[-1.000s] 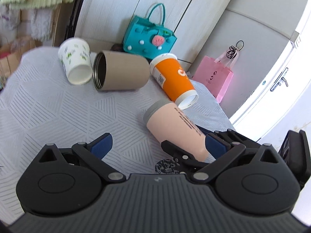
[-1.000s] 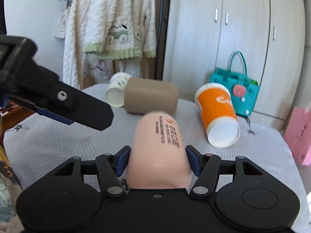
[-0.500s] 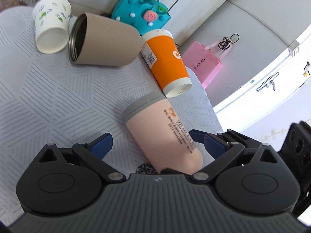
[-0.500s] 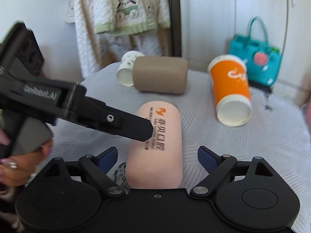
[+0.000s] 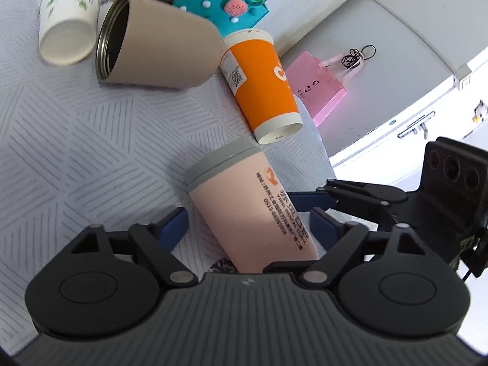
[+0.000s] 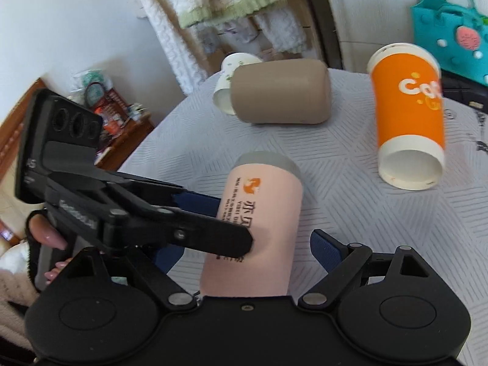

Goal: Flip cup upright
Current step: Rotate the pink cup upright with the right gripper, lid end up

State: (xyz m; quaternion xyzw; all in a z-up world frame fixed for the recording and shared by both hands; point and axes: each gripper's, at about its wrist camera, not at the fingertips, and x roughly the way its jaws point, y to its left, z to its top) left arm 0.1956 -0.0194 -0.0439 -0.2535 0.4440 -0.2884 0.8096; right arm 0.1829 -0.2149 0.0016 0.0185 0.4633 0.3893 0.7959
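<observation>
A pink cup with a grey band and printed text lies tilted on the white patterned tablecloth. It also shows in the right wrist view. My left gripper is open, its blue pads on either side of the cup's body, not pressing it. My right gripper is open, its jaws well apart around the cup's near end. The left gripper's fingers reach in from the left across the cup. The cup's near end is hidden behind the gripper bodies.
An orange paper cup, a tan metal-rimmed tumbler and a white paper cup with green print lie on their sides further back. A teal bag and a pink bag stand beyond the table edge.
My right gripper has opened and let go of the pink cup. My left gripper has moved in around the cup from the left, and both views have closed in on it.
</observation>
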